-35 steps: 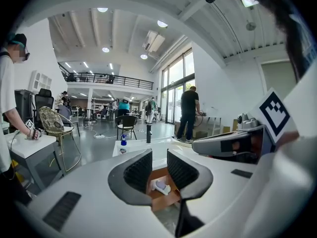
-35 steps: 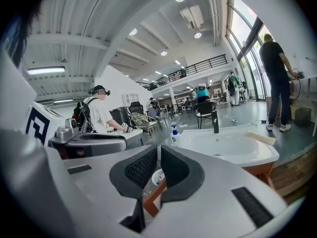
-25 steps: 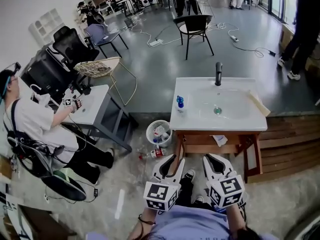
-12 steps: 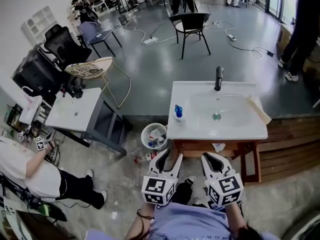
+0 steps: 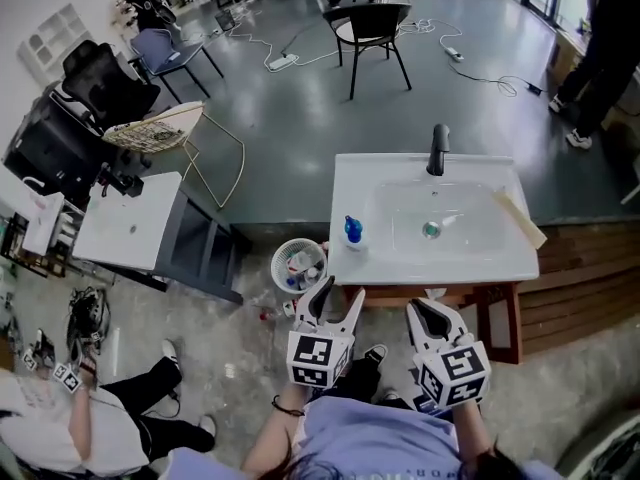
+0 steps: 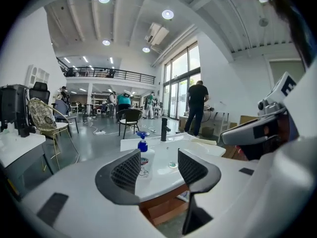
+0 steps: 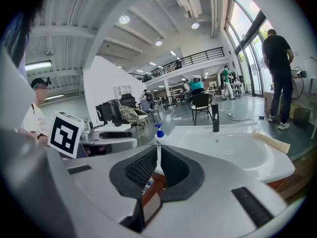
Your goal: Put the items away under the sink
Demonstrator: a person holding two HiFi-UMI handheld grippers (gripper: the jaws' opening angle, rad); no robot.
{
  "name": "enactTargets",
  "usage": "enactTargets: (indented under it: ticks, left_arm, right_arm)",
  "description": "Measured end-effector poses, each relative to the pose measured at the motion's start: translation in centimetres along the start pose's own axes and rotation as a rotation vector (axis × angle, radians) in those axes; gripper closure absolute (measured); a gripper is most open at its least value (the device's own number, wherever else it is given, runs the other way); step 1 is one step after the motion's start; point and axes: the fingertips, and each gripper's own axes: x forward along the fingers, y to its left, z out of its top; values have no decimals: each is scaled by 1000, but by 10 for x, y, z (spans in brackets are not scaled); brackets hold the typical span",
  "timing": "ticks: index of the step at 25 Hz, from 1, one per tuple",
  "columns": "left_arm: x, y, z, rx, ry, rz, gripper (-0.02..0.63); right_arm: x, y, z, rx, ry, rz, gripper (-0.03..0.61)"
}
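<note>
The left claw (image 6: 159,158) has just been spreading, and its ribbed black pads (image 6: 127,171) stand apart with nothing between them. The right claw (image 7: 158,166) has its pads pressed together, empty. Both hang before the glossy white rectangular sink (image 5: 432,264), where a small blue-topped bottle (image 5: 352,232) stands on the left rim.

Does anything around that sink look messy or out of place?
A pale strip lies slanted across the sink's right rim, one end overhanging. Litter lies on the floor beside the waste basket, not in it.
</note>
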Motion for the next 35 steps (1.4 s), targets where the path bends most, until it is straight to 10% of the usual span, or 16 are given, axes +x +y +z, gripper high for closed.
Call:
enactTargets:
  ticks: [16,35]
  left_arm:
    - [112,45,-32,30,65,-47,238]
    - [160,53,-57,101,111,4,224]
  right_arm:
    - [50,-3,-14,27,100,-2,542]
    - [63,-27,-31,56,171,-67,541]
